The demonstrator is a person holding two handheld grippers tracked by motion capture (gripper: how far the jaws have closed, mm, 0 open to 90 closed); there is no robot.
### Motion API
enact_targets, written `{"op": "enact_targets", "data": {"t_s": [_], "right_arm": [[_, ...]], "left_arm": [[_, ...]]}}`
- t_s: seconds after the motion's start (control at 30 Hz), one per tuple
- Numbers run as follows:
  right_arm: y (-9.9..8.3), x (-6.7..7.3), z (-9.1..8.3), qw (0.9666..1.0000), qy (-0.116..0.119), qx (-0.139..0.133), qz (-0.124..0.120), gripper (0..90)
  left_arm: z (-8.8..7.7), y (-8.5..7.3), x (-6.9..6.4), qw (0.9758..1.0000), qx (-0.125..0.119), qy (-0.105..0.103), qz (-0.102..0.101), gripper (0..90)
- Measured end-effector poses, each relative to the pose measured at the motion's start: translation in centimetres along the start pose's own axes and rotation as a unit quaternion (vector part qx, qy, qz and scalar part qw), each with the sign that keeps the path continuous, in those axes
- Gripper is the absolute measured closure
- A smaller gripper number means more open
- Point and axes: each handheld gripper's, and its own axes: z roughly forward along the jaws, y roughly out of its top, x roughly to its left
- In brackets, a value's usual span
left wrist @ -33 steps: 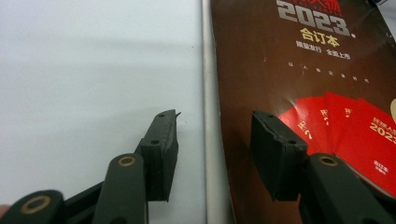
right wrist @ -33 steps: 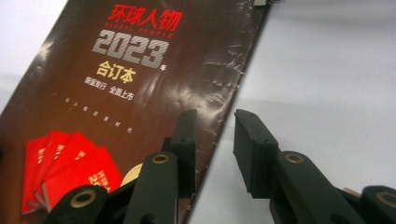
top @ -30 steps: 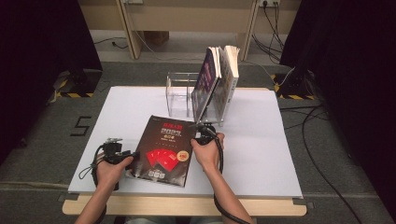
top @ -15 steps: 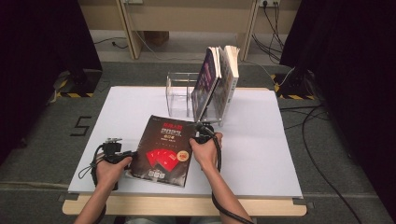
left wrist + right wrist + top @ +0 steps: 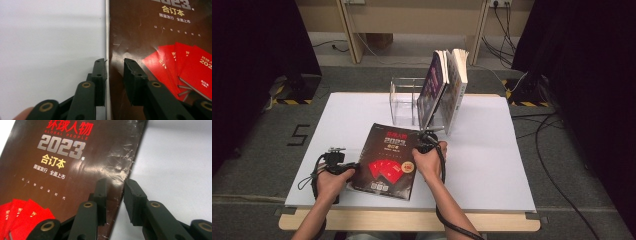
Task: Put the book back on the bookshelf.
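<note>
1. Straddling the magazine's [image 5: 386, 161] opposite edges, left claw [image 5: 115, 75] and right claw [image 5: 115, 195] had just been closing, pads not clamped.
2. Magazine lay flat near the surface's [image 5: 492, 165] front edge; lifting toward the clear rack [image 5: 404, 100] remained.

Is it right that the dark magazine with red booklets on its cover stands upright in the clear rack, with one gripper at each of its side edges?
Not quite. The dark magazine lies flat on the white table, in front of the clear rack, as the high view shows. The rest holds: the left gripper straddles one side edge and the right gripper the other.
</note>
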Motion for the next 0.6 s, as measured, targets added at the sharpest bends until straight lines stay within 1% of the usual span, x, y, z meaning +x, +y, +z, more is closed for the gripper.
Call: {"op": "enact_targets", "data": {"t_s": [0.07,0.13,0.23,0.27,0.3,0.33,0.4,0.43,0.5,0.57,0.6], "right_arm": [[0.1,0.0,0.0,1.0,-0.003,0.002,0.004,75.4],[0.2,-0.2,0.0,0.9999,0.003,0.009,0.014,77.8],[0.2,-0.6,-0.1,0.9996,0.014,0.007,0.022,80.4],[0.1,-0.7,-0.1,0.9996,0.016,0.005,0.024,81.9],[0.1,-0.8,-0.1,0.9994,0.019,0.004,0.029,83.1],[0.1,-1.0,-0.1,0.9993,0.023,0.002,0.028,84.3],[0.1,-1.1,-0.2,0.999,0.03,0.005,0.033,87.5],[0.1,-1.3,-0.3,0.9991,0.03,0.003,0.03,90.0],[0.0,-1.3,-0.3,0.9991,0.032,0.003,0.026,90.0],[0.1,-1.4,-0.3,0.9989,0.036,0.006,0.031,90.0],[0.1,-1.4,-0.3,0.9989,0.037,0.005,0.028,90.0]], "left_arm": [[0.0,0.0,0.1,1.0,0.001,0.0,0.0,72.3],[0.0,0.1,0.1,1.0,0.004,0.0,0.001,72.8],[0.0,0.3,-0.4,0.9997,0.012,0.013,0.016,73.7],[-0.1,0.4,-0.5,0.9994,0.013,0.021,0.024,76.1],[-0.1,0.4,-0.5,0.9994,0.013,0.021,0.024,80.1],[-0.2,0.4,-0.4,0.9992,0.014,0.023,0.028,81.6],[-0.3,0.4,-0.3,0.9993,0.016,0.019,0.027,83.2],[-0.3,0.4,-0.3,0.9993,0.017,0.019,0.027,83.9],[-0.4,0.3,-0.4,0.9992,0.018,0.021,0.028,85.1],[-0.5,0.3,-0.5,0.9989,0.022,0.022,0.034,85.7],[-0.5,0.2,-0.6,0.9988,0.022,0.022,0.036,85.9]]}}
